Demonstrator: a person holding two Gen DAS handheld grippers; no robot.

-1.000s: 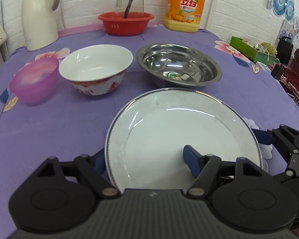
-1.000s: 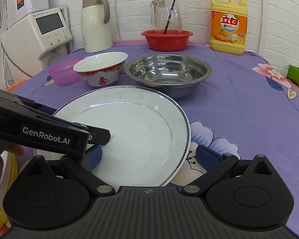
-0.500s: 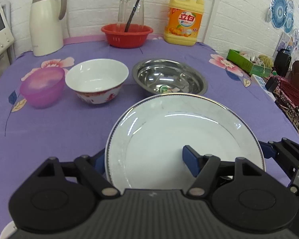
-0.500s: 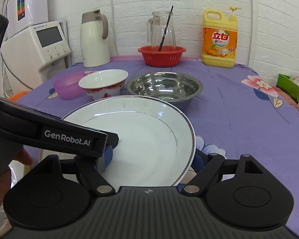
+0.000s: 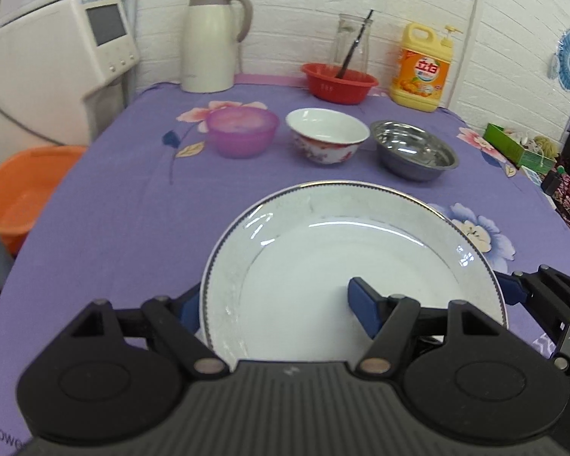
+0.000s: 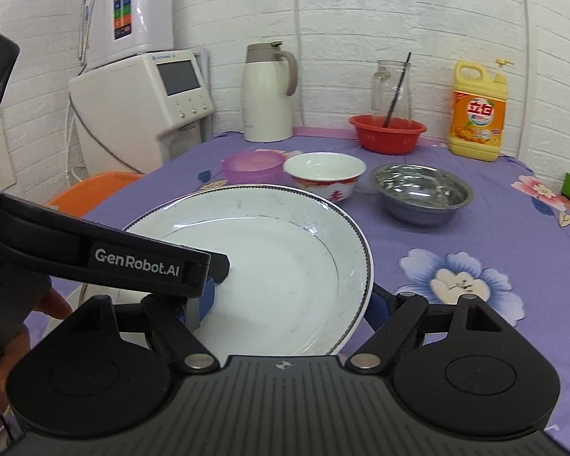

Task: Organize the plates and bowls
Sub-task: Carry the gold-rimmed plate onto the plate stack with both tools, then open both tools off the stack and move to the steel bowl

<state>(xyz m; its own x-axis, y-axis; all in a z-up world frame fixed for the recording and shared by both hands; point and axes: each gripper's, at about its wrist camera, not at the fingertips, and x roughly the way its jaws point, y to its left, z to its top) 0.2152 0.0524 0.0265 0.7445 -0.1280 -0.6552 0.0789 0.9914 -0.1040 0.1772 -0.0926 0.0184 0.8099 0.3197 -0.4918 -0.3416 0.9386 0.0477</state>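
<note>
Both grippers on the white plate (image 5: 345,266), lifted clear above the purple-clothed worktop (image 5: 125,220), roughly level, near edge toward the cameras

Left gripper (image 5: 273,304): jaws pinching the plate's near-left rim, one blue pad inside the plate well, the other outside and under the rim. Right gripper (image 6: 288,300): jaws pinching the near-right rim, one pad under the right edge, the other on the plate's inner surface, partly hidden behind the left gripper's black body. In the left wrist view the right gripper's fingers (image 5: 513,290) meet the plate's right edge.

Beyond the plate, in a row, left to right:
- purple plastic bowl (image 5: 242,132)
- white ceramic bowl with red pattern (image 5: 326,140), close beside the purple one; cannot tell if touching
- steel bowl (image 5: 414,150), apart from the ceramic one

At the back wall: white thermos jug (image 5: 211,38), red basin (image 5: 339,83) with a glass pitcher (image 5: 351,45) behind or in it, yellow detergent bottle (image 5: 423,68). White water dispenser (image 6: 144,95) off the worktop's left, orange tub (image 5: 15,193) below it
</note>
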